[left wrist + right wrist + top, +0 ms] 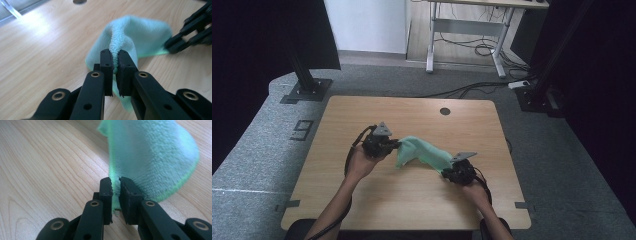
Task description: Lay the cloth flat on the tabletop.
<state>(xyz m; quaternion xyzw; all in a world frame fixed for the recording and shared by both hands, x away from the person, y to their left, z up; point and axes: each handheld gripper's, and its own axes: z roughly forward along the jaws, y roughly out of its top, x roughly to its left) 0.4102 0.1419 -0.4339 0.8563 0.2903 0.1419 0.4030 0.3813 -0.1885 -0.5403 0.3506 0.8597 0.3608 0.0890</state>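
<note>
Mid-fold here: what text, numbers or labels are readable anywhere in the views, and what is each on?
"9": a large dark numeral marked on the grey floor, left of the table; it may be a 6 seen from the other side.
No readable text on the green cloth, the left gripper or the right gripper.

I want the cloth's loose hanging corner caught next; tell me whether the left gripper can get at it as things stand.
Probably not: the left gripper is already shut on the green cloth, so it would have to let go first.
</note>
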